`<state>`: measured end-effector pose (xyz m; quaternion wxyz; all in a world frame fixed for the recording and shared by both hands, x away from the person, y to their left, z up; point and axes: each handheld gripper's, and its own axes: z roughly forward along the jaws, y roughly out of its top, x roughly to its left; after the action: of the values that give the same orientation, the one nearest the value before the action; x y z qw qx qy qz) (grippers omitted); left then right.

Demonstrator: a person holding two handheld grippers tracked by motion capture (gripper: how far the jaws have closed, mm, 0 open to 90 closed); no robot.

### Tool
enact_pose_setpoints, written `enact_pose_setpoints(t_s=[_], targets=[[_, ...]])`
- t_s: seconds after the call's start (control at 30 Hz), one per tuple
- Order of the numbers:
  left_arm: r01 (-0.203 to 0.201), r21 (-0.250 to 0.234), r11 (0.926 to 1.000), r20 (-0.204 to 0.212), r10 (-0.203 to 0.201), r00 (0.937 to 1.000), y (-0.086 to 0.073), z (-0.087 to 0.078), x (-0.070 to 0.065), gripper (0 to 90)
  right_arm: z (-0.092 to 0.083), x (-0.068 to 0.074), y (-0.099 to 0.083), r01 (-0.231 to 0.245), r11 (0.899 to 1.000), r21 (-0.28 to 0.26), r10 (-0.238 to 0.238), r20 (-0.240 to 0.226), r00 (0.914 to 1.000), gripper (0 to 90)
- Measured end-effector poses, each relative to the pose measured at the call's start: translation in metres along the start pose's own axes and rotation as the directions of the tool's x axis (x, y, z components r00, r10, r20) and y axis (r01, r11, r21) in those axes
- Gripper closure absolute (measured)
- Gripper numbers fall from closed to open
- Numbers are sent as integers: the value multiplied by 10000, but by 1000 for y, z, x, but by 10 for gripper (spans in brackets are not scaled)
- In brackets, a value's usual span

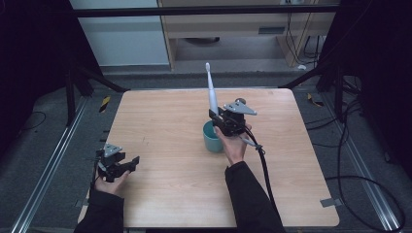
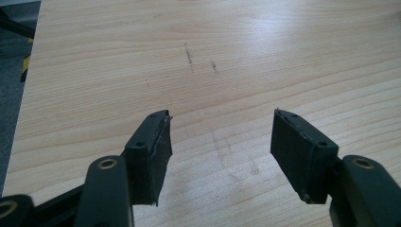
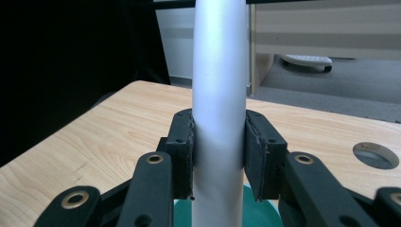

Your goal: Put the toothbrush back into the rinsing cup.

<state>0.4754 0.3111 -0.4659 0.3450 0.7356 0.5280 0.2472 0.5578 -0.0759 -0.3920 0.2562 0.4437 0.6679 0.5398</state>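
On pale wooden tabletop [image 1: 165, 194], held electric toothbrush [image 1: 212, 94] upright at twelve o'clock in pinching right gripper [image 1: 217, 119], directly above teal cup [image 1: 211, 140]; left gripper [image 1: 130, 162] spread, empty.

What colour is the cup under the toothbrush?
The cup is teal, best seen in the high view, below the white toothbrush.
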Motion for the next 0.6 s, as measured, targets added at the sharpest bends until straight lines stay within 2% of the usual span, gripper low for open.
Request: enact_pose_setpoints(t_s=[0.4, 0.6], targets=[[7, -83, 10000, 3, -7, 10000, 1, -1, 0, 384, 15, 3, -14, 8, 9990, 437, -20, 267, 9996, 661], [14, -75, 10000, 2, -14, 10000, 0, -1, 0, 384, 18, 4, -21, 109, 9966, 823, -145, 429, 9990, 661]])
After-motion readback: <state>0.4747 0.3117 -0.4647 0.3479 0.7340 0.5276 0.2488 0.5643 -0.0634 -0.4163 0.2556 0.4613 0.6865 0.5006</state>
